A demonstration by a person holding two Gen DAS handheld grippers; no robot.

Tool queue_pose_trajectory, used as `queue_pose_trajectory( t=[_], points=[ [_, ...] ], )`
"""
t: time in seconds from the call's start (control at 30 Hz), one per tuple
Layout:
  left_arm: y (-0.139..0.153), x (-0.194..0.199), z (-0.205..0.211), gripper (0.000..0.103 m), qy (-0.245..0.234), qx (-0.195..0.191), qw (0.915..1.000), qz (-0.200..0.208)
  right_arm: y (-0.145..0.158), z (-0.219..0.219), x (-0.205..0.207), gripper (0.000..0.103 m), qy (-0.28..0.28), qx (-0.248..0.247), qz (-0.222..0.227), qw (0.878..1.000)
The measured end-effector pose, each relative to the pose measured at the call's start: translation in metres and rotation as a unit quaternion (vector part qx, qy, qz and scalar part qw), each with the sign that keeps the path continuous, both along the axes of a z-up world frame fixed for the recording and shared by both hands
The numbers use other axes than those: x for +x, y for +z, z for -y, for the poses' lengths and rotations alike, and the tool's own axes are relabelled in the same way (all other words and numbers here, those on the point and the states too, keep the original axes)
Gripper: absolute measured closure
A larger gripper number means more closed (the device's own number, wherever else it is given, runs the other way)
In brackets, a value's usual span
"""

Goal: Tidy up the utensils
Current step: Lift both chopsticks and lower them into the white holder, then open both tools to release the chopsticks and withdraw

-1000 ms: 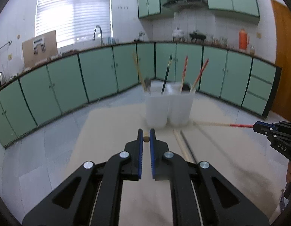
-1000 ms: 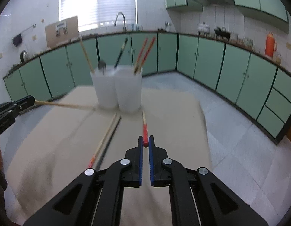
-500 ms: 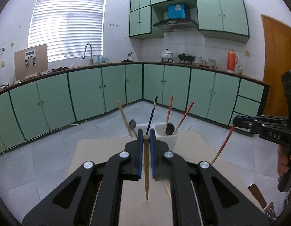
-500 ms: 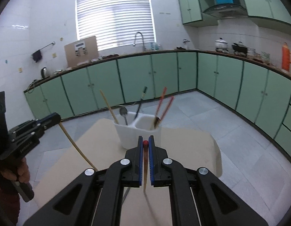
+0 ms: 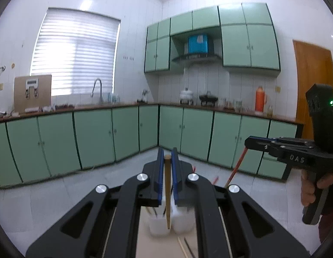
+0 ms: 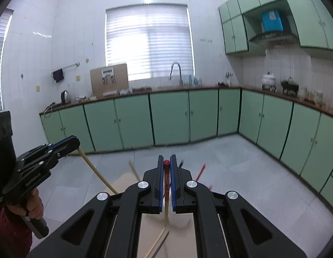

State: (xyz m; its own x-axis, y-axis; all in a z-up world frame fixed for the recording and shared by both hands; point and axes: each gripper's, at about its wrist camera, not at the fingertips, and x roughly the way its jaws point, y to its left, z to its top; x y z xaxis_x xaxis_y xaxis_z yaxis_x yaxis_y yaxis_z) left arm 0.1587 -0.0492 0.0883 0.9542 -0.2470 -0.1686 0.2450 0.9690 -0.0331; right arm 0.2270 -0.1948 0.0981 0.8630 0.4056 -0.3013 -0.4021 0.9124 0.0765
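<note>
My left gripper [image 5: 167,150] is shut on the top end of a plain tan chopstick [image 5: 167,193]. The stick hangs down over the white two-cup utensil holder [image 5: 158,225]. My right gripper [image 6: 166,157] is shut on the red-topped end of a second chopstick [image 6: 166,195], which hangs above the holder [image 6: 181,220]. Each wrist view catches the other gripper to the side: the right gripper [image 5: 248,143] with its red chopstick [image 5: 236,169], and the left gripper [image 6: 77,142] with its tan chopstick [image 6: 95,169]. Blurred utensil tips [image 6: 199,172] poke up from the holder.
Loose chopsticks [image 5: 183,247] [image 6: 157,243] lie on the beige table [image 6: 125,178] in front of the holder. A hand [image 5: 312,187] grips the right tool's handle. Green cabinets [image 5: 91,137] and a counter with a sink run around the far walls, and a grey tile floor lies between.
Both grippers have risen well above the table, taking their chopsticks with them. The sticks went from lying flat to hanging down. The holder has dropped to the bottom of both views.
</note>
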Motion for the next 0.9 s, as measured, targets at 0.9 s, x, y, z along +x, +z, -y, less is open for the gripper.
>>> queue_pose_trajectory(
  t=[0.9],
  points=[
    [-0.105, 0.153, 0.033, 0.095, 0.002, 0.050, 0.9915, -0.120, -0.104, -0.023, 0.097, 0.097, -0.031, -0.041, -0.065, 0.997]
  ],
)
